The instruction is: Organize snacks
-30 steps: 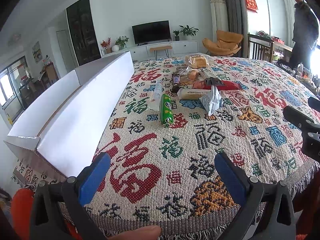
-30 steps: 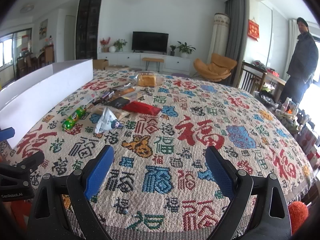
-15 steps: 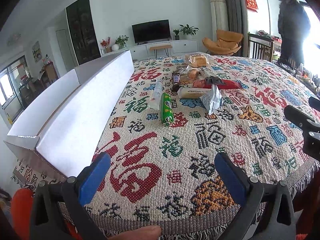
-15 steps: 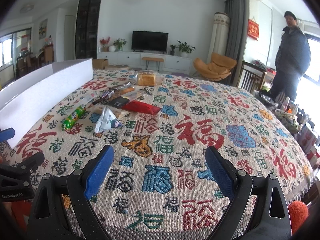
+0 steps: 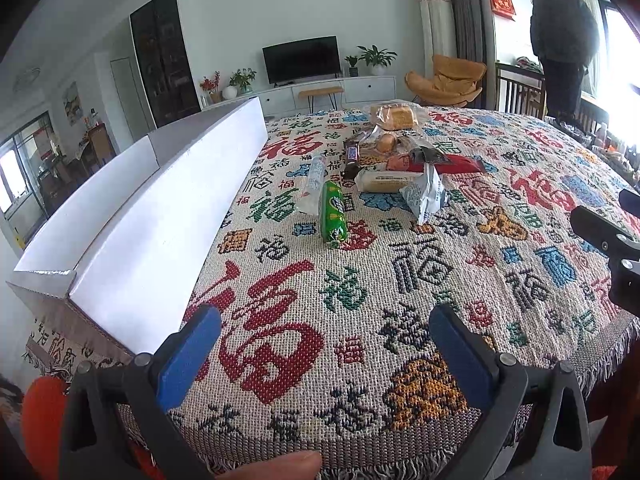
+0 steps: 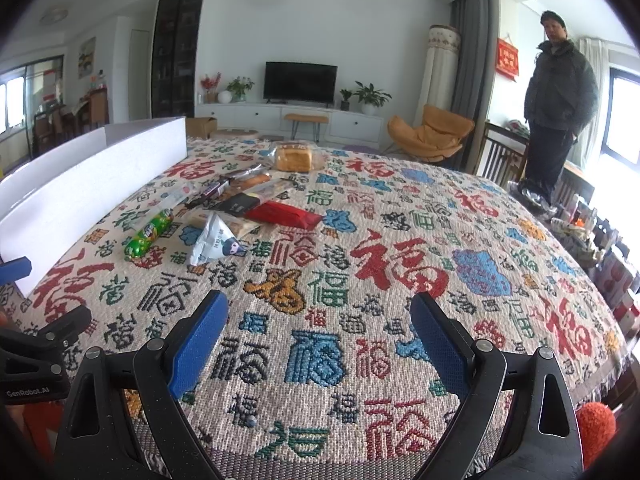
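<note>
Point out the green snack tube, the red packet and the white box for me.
green snack tube (image 5: 333,211), left wrist view, middle of its label.
red packet (image 6: 284,215), right wrist view, centre of its top face.
white box (image 5: 160,216), left wrist view, near side wall.

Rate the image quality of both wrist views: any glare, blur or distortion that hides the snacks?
Left wrist view: window at right blown out, fisheye bends the white box, green snack tube sharp. Right wrist view: even daylight, window bright but milder, snack pile readable, corners vignetted black; both hand-held grippers in focus.
</note>
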`<state>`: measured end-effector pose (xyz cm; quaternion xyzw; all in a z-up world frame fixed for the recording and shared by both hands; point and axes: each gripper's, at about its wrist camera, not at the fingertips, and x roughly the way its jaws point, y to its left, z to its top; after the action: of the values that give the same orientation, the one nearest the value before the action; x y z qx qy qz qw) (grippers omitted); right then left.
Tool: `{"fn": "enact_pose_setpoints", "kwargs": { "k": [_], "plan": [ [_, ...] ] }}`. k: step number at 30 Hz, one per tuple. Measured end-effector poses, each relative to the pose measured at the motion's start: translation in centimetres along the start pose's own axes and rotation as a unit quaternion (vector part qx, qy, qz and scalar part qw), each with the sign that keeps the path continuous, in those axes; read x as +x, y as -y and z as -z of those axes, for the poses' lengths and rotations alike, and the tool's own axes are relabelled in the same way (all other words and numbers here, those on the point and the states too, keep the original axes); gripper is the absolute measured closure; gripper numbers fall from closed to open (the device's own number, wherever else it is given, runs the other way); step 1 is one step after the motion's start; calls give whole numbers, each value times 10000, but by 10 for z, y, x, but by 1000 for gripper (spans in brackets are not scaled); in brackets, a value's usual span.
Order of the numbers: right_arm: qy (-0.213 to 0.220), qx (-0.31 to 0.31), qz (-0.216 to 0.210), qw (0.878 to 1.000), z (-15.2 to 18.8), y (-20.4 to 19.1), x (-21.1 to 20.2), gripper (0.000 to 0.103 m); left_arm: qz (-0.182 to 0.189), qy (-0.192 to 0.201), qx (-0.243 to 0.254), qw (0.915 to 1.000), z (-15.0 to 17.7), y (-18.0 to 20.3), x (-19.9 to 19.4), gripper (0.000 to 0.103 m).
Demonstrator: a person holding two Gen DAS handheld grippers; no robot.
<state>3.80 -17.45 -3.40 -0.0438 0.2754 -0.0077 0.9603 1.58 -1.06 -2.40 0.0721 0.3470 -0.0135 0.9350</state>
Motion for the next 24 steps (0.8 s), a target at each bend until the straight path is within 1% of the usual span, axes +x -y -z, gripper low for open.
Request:
{"fn": "enact_pose_setpoints", "kwargs": {
  "k": [17, 20, 24],
  "plan": [
    [-224, 42, -80, 9997, 2, 5, 11, 8, 61, -721, -45, 9974, 10, -3, 30, 0],
    [-351, 35, -232, 9991, -10, 15, 26, 8, 88, -797, -69, 9968, 11, -5, 34, 0],
    [-529, -4, -502, 9973, -39, 39, 61, 8, 100, -898, -84, 9959, 11, -5, 40, 0]
  ]
}}
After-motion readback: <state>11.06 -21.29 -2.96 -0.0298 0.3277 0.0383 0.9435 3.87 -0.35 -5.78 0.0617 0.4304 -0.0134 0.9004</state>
